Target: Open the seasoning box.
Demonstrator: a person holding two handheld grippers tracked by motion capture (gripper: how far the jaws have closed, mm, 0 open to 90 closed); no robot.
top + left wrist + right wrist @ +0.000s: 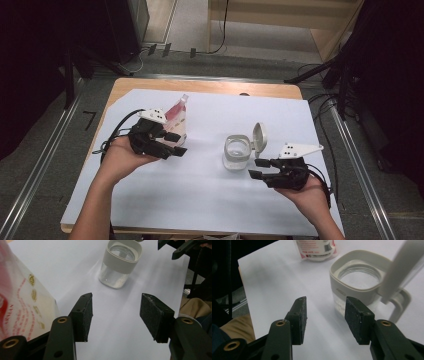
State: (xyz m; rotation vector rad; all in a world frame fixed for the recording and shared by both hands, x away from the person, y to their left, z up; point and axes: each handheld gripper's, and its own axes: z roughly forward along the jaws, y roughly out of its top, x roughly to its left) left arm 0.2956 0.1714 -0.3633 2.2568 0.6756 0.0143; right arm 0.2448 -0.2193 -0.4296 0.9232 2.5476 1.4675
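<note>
One white sheet (200, 190) covers wooden table (210, 86); grey carpet (50, 150) around.

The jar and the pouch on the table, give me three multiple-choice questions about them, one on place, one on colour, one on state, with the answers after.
1. Where does the pouch stand, seen from the high view?
A. Left of the jar, by the left gripper
B. Right of the jar
C. Inside the jar

2. What colour is the jar's collar?
A. Red
B. Off-white
C. Black

3. How is the jar's lid?
A. Shut flat
B. Flipped up, open
C. Lying apart on the table

Answers: 1 A, the high view shows the pouch at the left gripper, with the jar nearer the right gripper. 2 B, the left gripper view shows a pale collar on clear glass. 3 B, the lid stands up on its hinge and the mouth is open; both grippers' jaws are apart with nothing between them.
</note>
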